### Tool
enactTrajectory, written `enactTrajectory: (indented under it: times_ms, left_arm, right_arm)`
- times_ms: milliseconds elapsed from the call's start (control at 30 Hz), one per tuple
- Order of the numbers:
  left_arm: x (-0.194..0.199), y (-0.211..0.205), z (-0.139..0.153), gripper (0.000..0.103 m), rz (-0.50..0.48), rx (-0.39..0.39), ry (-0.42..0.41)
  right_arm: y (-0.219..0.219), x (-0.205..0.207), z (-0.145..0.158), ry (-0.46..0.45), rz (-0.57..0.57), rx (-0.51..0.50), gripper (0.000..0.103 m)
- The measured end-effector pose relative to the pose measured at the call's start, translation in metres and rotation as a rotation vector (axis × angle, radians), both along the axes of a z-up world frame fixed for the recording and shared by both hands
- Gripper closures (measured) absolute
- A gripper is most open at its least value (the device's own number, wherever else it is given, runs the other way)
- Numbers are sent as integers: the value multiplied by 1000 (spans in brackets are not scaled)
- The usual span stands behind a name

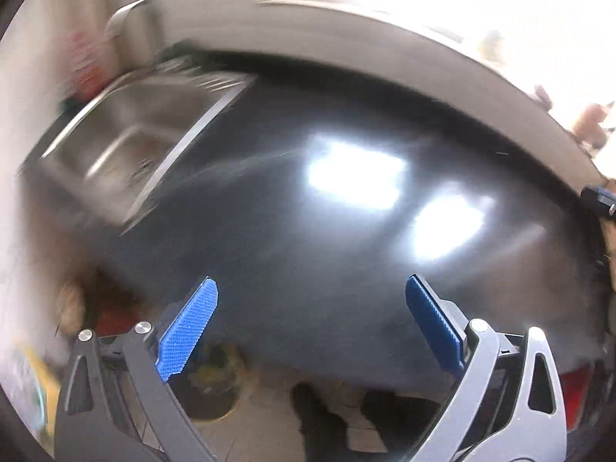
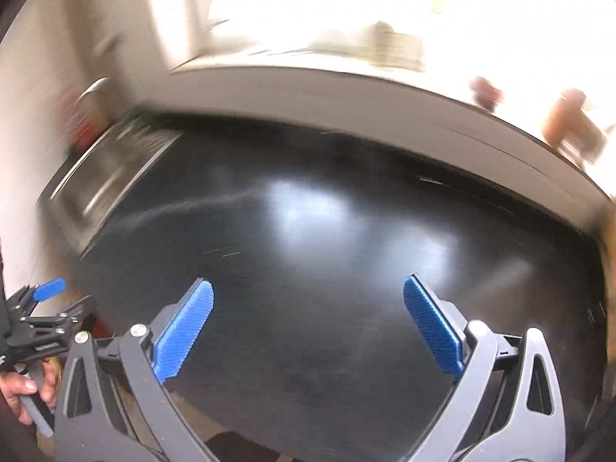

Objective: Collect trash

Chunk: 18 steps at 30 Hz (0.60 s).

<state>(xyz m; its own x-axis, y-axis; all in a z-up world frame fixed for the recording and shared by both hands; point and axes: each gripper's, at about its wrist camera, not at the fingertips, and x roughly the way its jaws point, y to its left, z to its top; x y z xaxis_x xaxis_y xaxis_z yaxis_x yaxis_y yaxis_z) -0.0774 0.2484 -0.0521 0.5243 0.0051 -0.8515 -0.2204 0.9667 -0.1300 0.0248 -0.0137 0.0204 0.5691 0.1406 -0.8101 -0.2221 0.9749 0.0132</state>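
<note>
Left tool (image 1: 310,296) and right tool (image 2: 308,296) gaping, nothing between, above dark counter (image 1: 308,231), trash unseen.

A: How many grippers (image 1: 312,292) appeared, and how many blue pads (image 1: 188,327) on each?

B: Two grippers; the left wrist view showed its own, with two pads set wide apart and nothing between them. The right wrist view showed the second gripper (image 2: 308,292), also with two pads (image 2: 184,329) wide apart.

A: How many sinks (image 1: 127,150)?

B: One steel sink, with one tap (image 1: 121,15) behind it.

A: Counters (image 1: 308,238)?

B: One dark counter.

A: Hands (image 2: 19,392)?

B: One was visible, at the lower left of the right wrist view. Small objects along the window ledge were too blurred to count.
</note>
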Motion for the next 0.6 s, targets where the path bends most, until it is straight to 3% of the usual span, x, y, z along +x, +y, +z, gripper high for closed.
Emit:
enactTrajectory:
  times_ms: [100,333,600]
  left_arm:
    - [37,-39,13,8,-69,-29,-2]
    - [89,-110,25,8,-167,7,28]
    - [96,-134,27,8,-206,44,38]
  right_arm:
    - [-66,-3,9,-16,-153,1,7]
    - [-152,-14,7,-22,-298,1,7]
    - [-179,-19,-4,-11,-317,22,7]
